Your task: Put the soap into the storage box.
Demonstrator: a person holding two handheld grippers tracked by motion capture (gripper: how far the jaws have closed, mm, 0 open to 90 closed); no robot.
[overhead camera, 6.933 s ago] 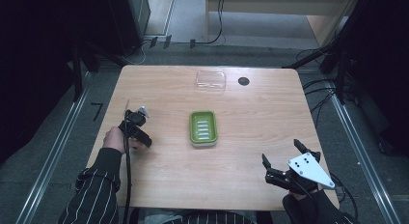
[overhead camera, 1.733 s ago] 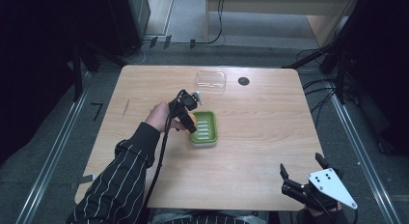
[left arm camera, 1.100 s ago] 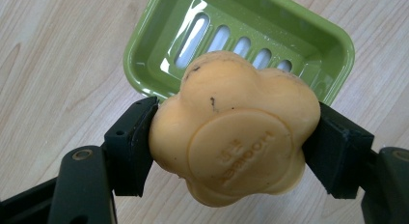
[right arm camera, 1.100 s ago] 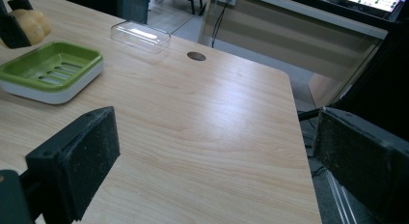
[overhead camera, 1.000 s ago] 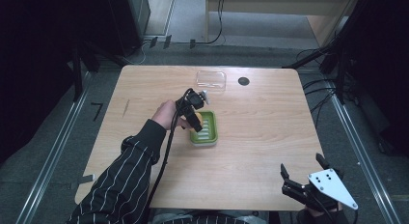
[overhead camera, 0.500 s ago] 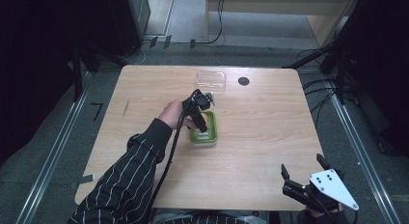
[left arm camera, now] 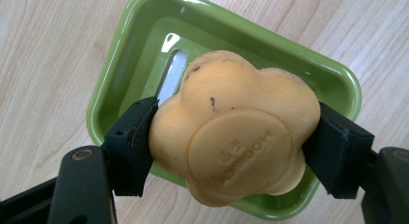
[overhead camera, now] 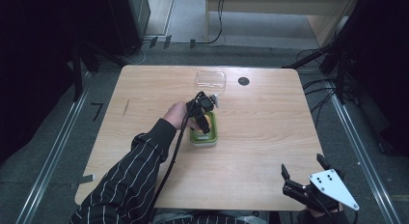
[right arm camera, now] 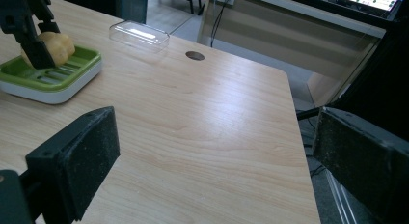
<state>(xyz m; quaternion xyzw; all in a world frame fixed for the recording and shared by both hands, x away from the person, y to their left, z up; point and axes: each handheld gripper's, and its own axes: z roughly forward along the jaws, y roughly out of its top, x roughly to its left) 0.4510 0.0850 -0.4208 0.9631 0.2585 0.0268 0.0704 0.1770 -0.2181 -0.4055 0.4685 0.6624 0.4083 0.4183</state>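
Note:
My left gripper (left arm camera: 231, 147) is shut on a yellow flower-shaped soap bar (left arm camera: 234, 132), its black pads pressed against both sides. It holds the soap just over the green soap dish (left arm camera: 125, 64), which sits mid-table. In the high view the left gripper (overhead camera: 203, 117) hangs over the dish (overhead camera: 206, 137), and the soap (overhead camera: 208, 120) peeks out beside it. From the right gripper view, the soap (right arm camera: 53, 44) sits low in the dish (right arm camera: 53, 79). My right gripper (overhead camera: 303, 178) stands open at the table's near right corner, nothing between its pads (right arm camera: 77, 161).
A clear plastic lid (overhead camera: 211, 79) lies near the far edge, with a round dark hole (overhead camera: 243, 81) in the tabletop to its right. Dark cabinets and cables surround the wooden table (overhead camera: 270, 137).
The left hand carried its gripper from the table's left side rightward to above the green dish. The right gripper stays open and drew back to the near right corner.

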